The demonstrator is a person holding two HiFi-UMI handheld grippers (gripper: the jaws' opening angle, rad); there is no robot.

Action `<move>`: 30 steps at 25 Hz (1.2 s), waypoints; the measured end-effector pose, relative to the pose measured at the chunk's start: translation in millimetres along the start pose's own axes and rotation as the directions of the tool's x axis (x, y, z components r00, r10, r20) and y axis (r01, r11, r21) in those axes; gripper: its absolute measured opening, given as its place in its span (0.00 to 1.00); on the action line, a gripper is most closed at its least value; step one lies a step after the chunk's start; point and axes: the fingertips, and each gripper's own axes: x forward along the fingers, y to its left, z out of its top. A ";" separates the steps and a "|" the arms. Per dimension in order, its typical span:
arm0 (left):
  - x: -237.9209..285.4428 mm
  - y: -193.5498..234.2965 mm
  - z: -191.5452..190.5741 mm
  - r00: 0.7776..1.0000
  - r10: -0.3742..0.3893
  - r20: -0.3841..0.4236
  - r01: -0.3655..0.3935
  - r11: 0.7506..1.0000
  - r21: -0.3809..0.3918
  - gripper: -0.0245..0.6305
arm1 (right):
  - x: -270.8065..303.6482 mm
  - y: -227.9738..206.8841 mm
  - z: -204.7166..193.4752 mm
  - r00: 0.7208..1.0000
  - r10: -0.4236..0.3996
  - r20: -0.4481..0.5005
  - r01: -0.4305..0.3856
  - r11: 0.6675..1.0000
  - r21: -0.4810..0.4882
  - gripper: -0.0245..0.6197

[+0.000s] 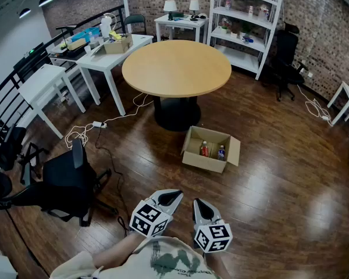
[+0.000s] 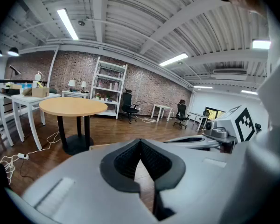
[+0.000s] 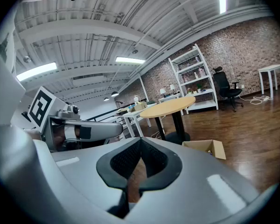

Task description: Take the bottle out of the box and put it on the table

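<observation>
Reference: the round table [image 1: 176,67].

- Before it and slightly right, on the floor: a box [image 1: 202,163]. A left bottle [image 1: 205,149] and a right bottle [image 1: 221,152] stand side by side in it.
- Behind it, to the right: a shelf unit [image 1: 244,22] against the wall.
- Directly behind it: a side table [image 1: 180,22] bearing two lamps [image 1: 170,6].
- To its left: a desk [image 1: 113,54] with a carton [image 1: 118,44] on it.
- Well before it, to the left: an office chair [image 1: 70,176].
- Farther before it than the box: the left gripper [image 1: 175,196] and the right gripper [image 1: 198,203], side by side.

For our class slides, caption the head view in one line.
Shut and empty, the left gripper and right gripper face a cardboard box holding two bottles near the round table.
</observation>
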 end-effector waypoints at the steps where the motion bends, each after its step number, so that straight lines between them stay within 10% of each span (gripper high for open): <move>1: 1.1 3.7 -0.9 1.000 -0.007 0.001 0.007 1.000 -0.014 0.02 | 5.2 -0.5 -1.6 1.000 0.002 -0.007 -0.002 1.000 -0.001 0.04; 30: 104.7 252.0 89.5 0.989 -0.145 0.007 0.145 0.983 -0.109 0.02 | 269.4 -21.3 86.5 0.992 -0.107 -0.073 0.107 0.994 -0.002 0.04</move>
